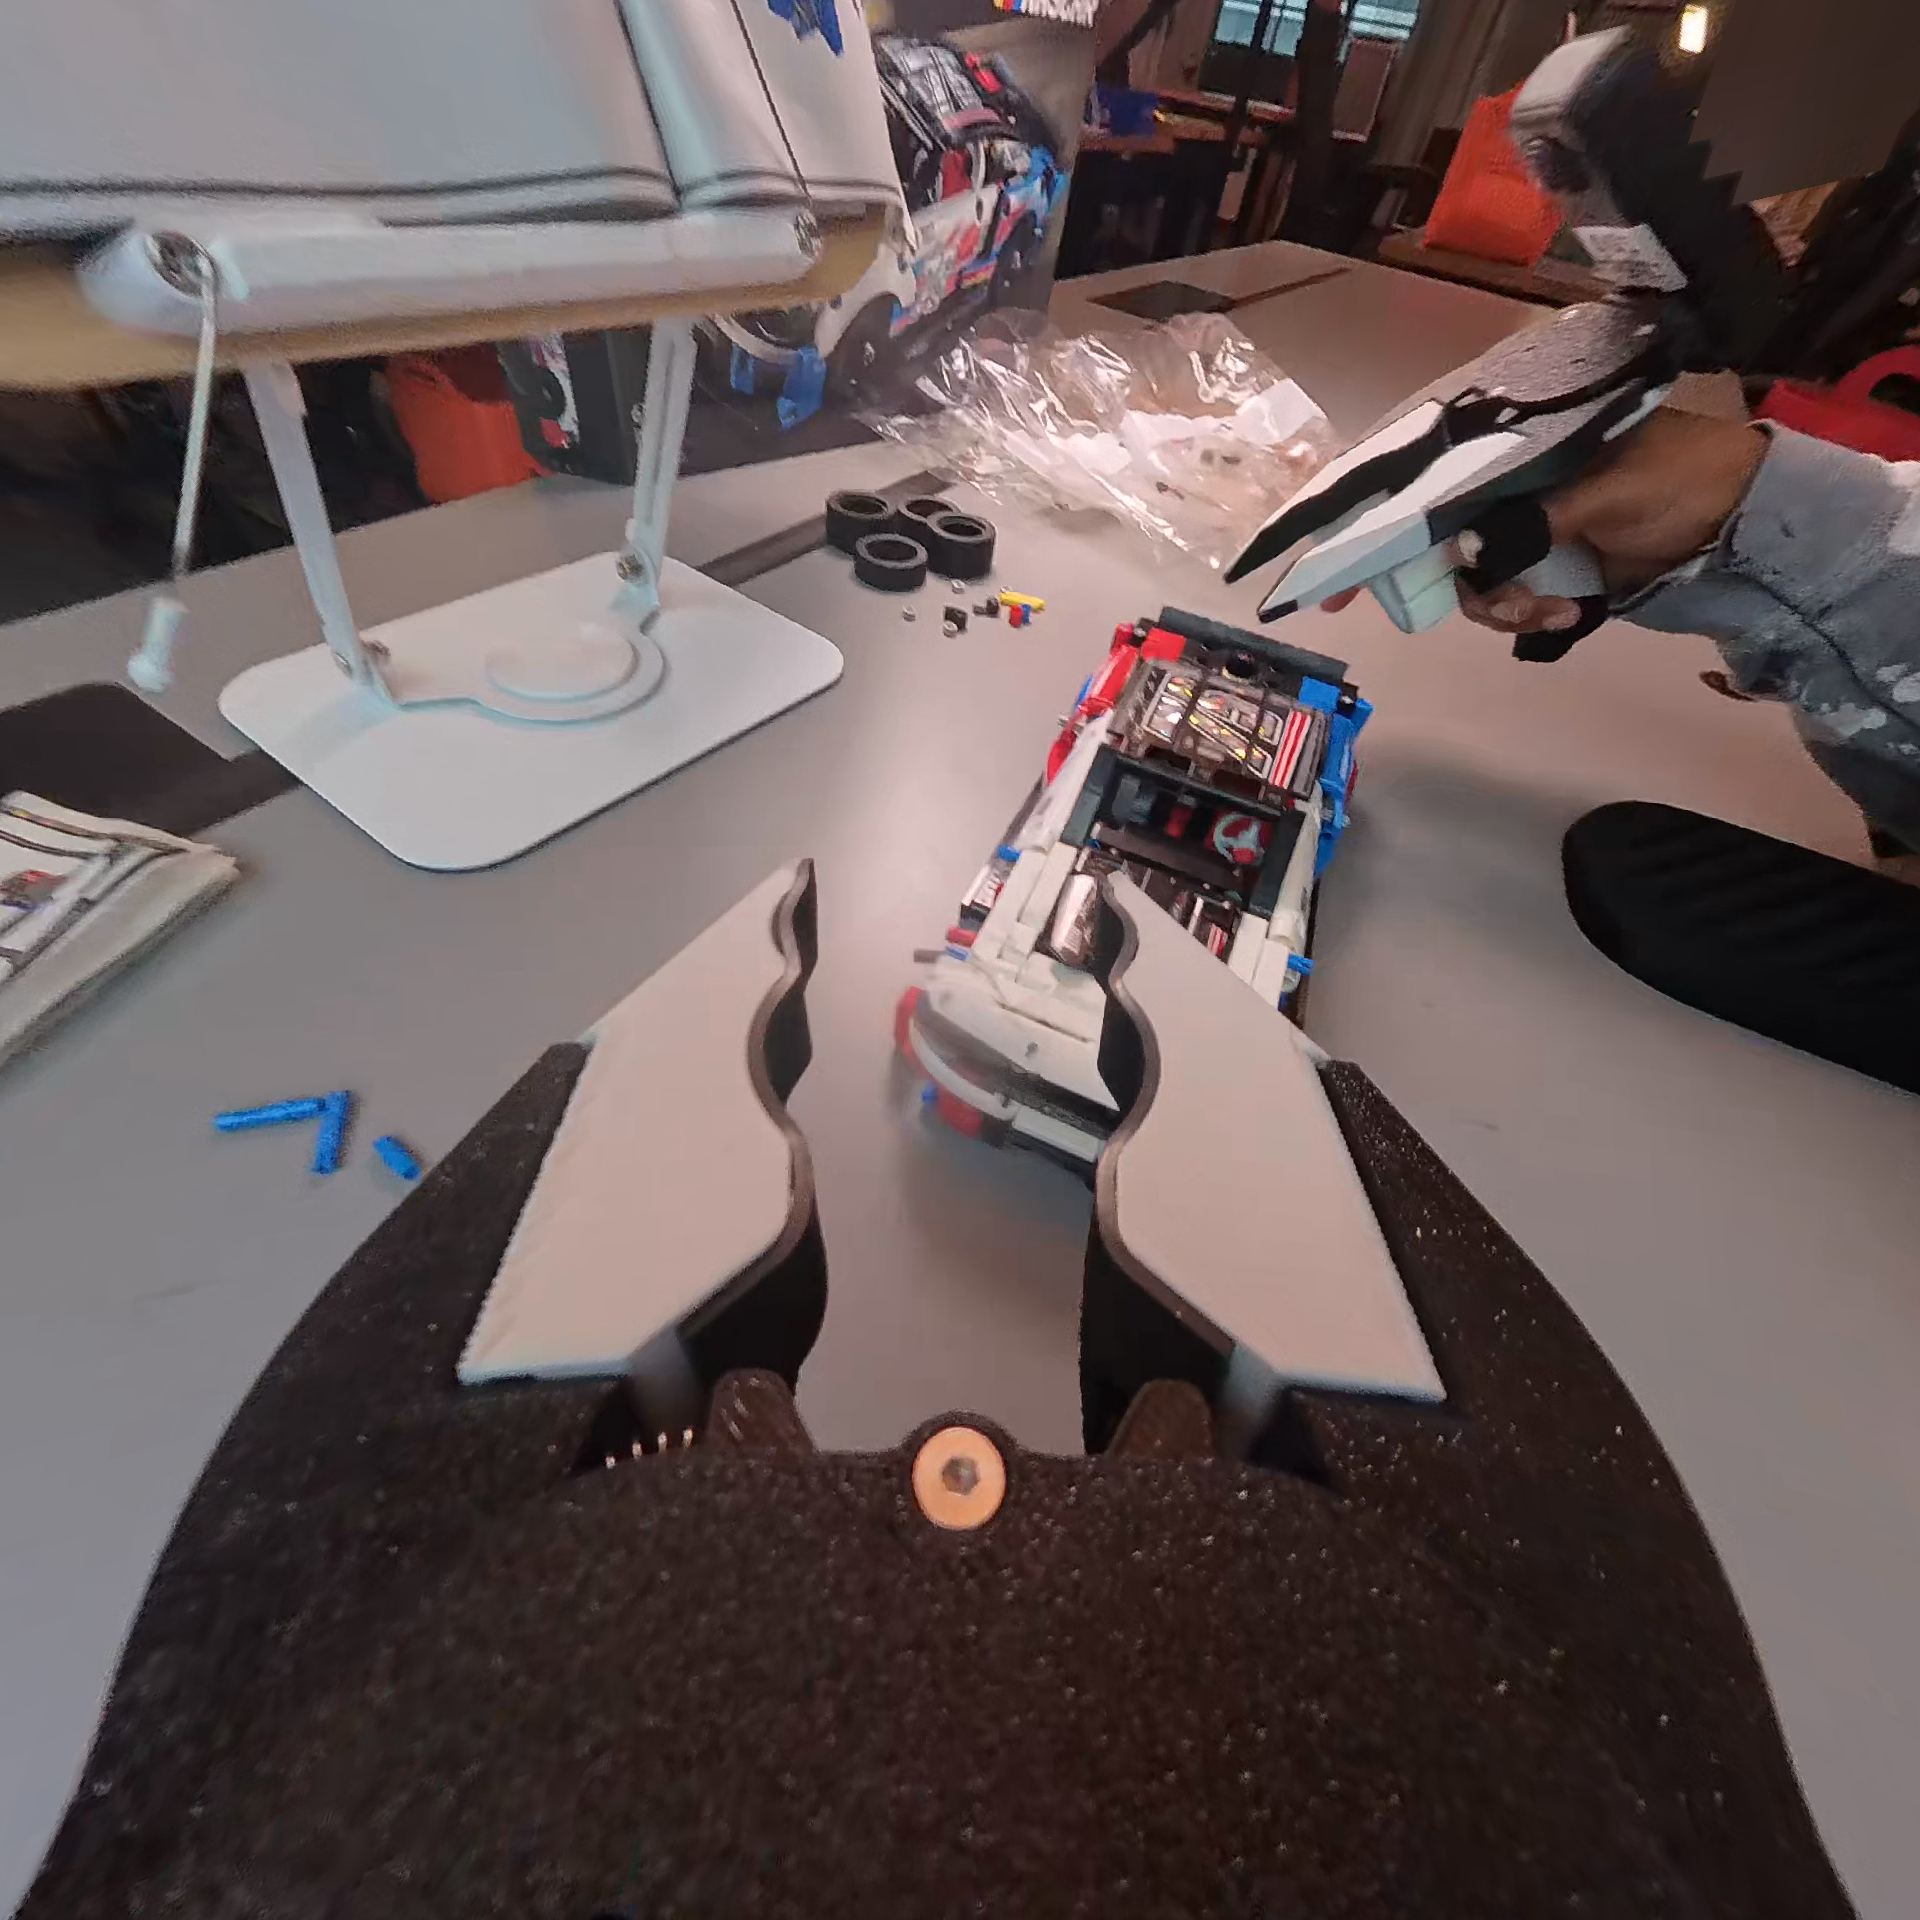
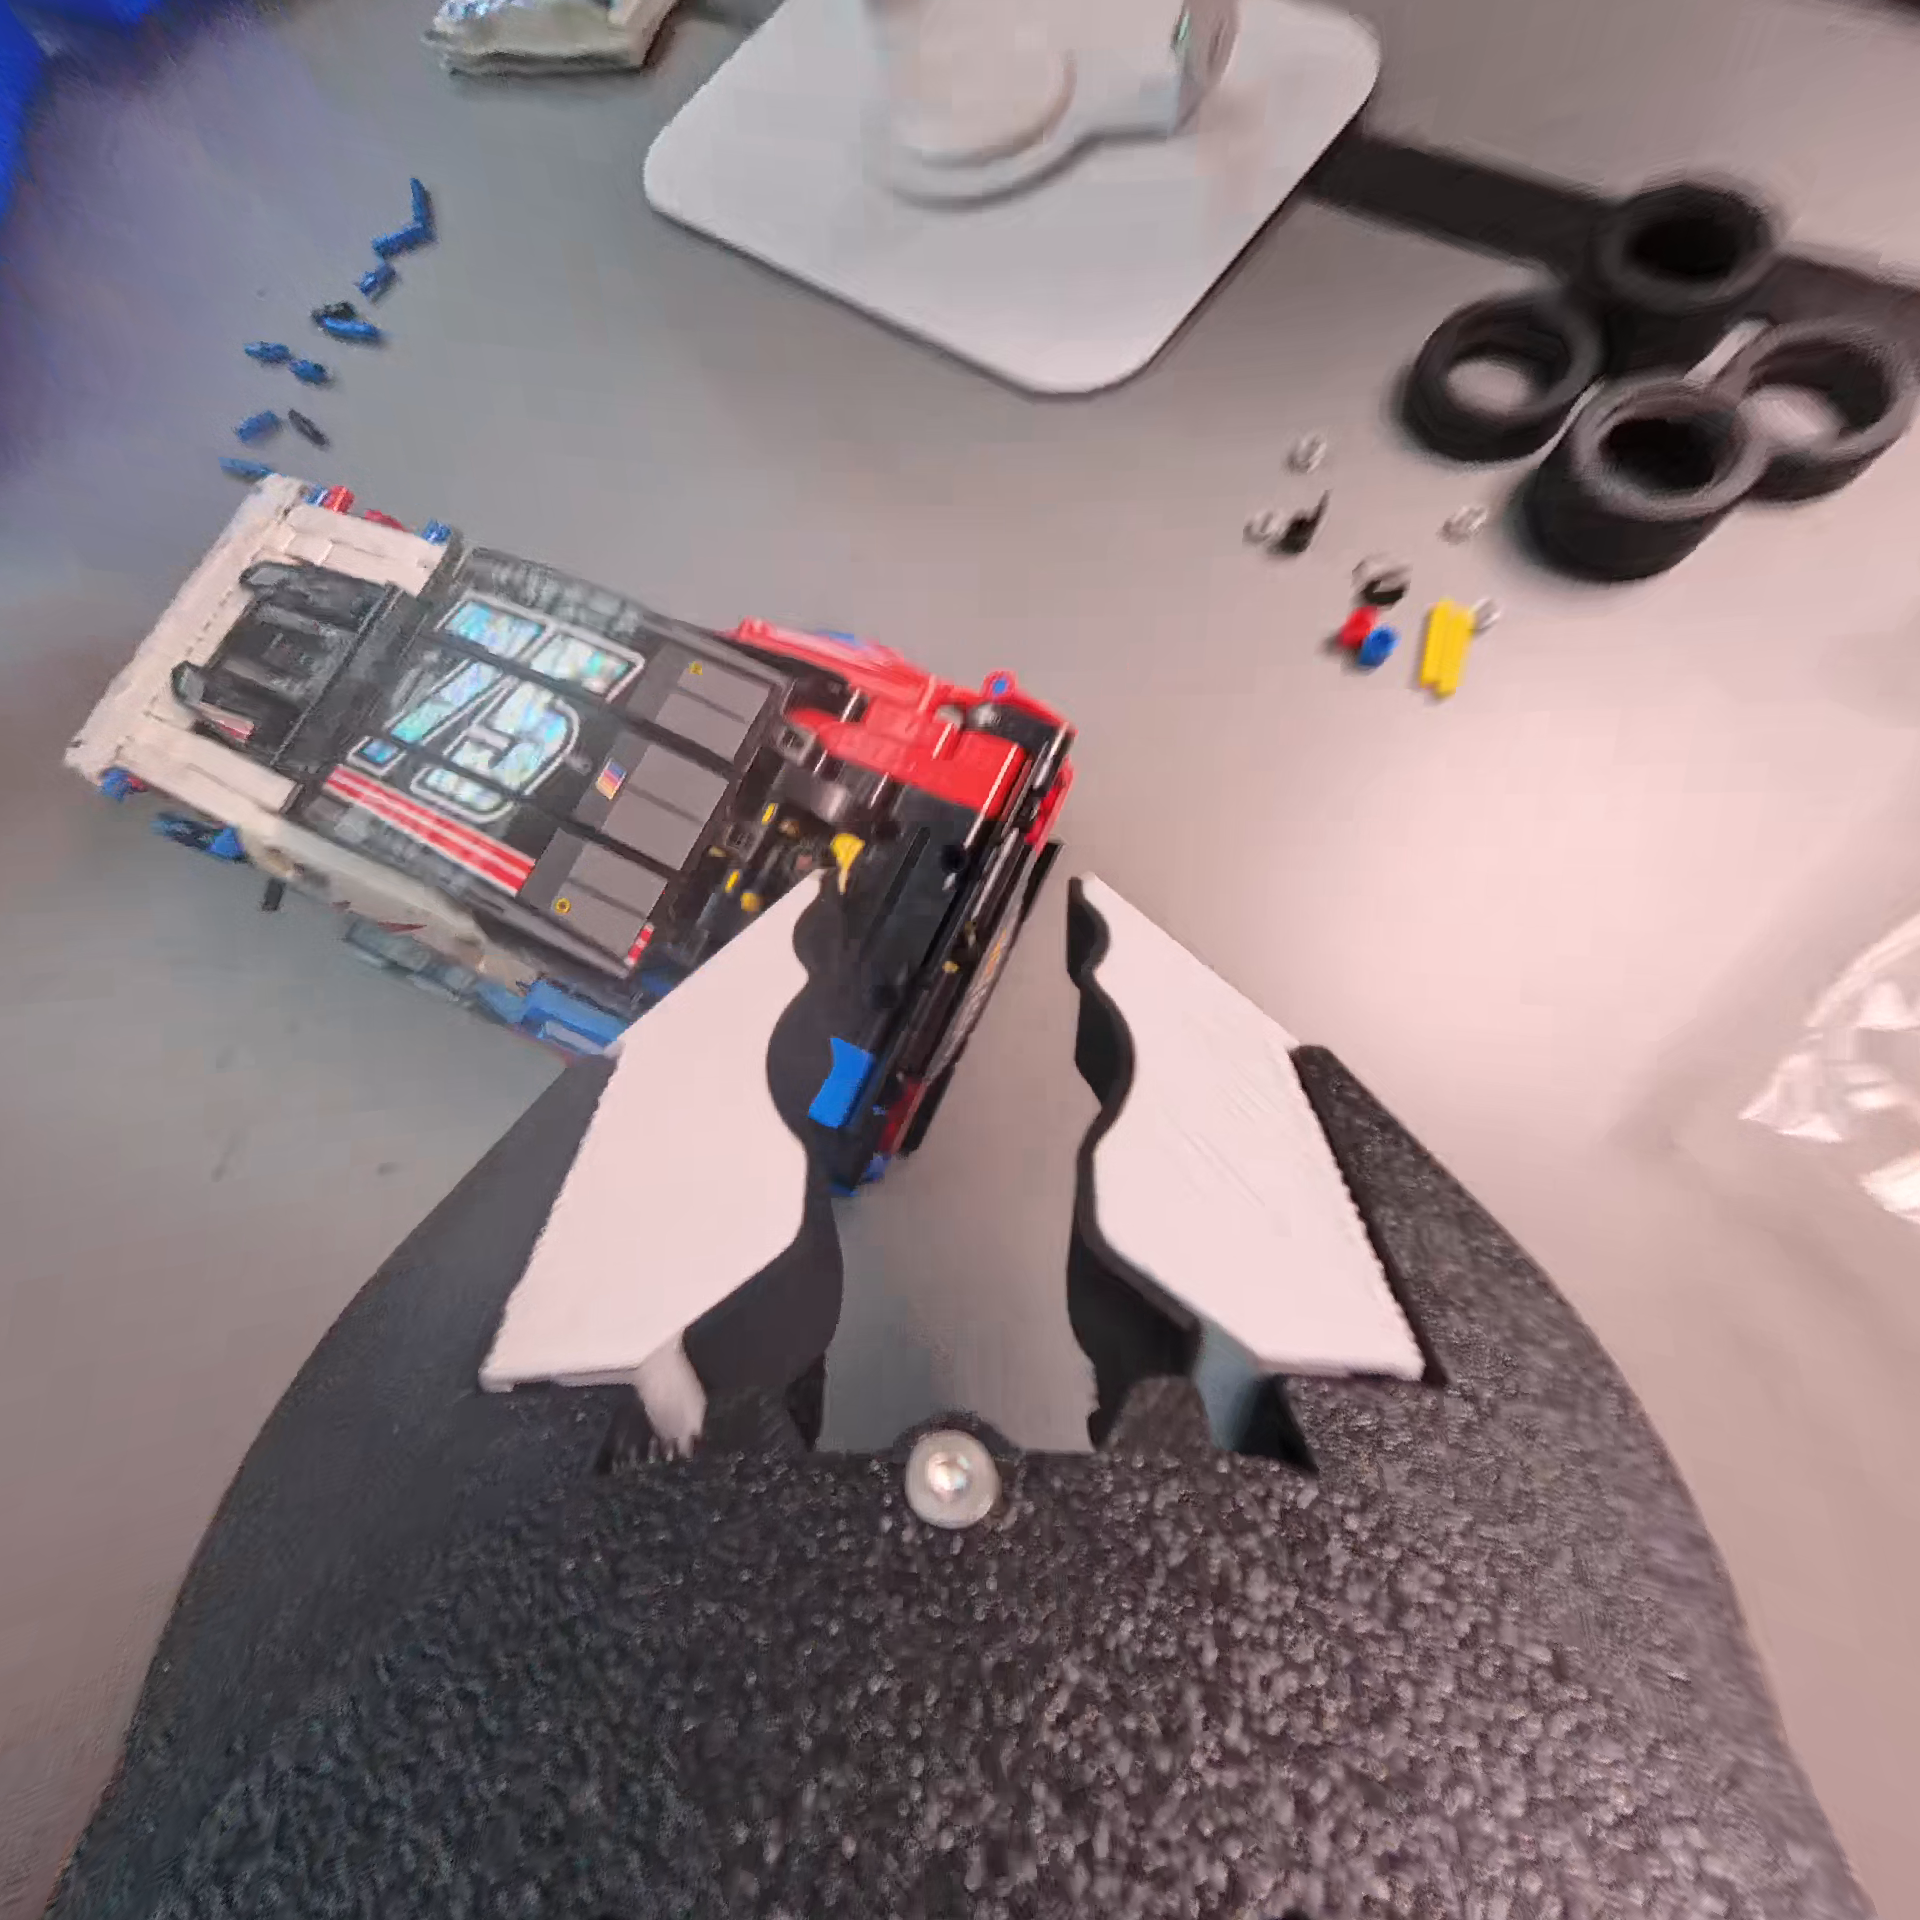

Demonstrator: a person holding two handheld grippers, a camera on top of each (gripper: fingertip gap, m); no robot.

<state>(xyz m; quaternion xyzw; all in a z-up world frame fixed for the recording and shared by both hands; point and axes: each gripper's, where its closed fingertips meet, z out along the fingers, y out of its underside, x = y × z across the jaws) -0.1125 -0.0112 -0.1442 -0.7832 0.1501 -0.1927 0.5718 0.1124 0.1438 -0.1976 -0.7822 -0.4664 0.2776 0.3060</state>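
Observation:
A toy-brick race car (image 1: 1153,852) in white, red, blue and black lies on the grey table (image 1: 727,987); it also shows in the right wrist view (image 2: 540,769). My left gripper (image 1: 961,883) is open and empty, low over the table by the car's white front end, its right finger overlapping the car's front. My right gripper (image 2: 945,883) is open and empty, above the car's red and black rear end. In the left wrist view the right gripper (image 1: 1262,592) hovers, held by a hand, just over the car's far end.
Several black tyres (image 1: 912,535) (image 2: 1662,395) and small loose pieces (image 2: 1392,623) lie beyond the car. Blue pins (image 1: 312,1127) (image 2: 332,312) lie beside it. A white stand's base (image 1: 540,707) (image 2: 1018,177), crumpled clear bags (image 1: 1122,416), a booklet (image 1: 73,904) and the product box (image 1: 966,187) surround them. One gripper's finger ends stand about 30 cm off the other's. Between my left fingertips and the white stand's base (image 1: 540,707) there is roughly 25 cm.

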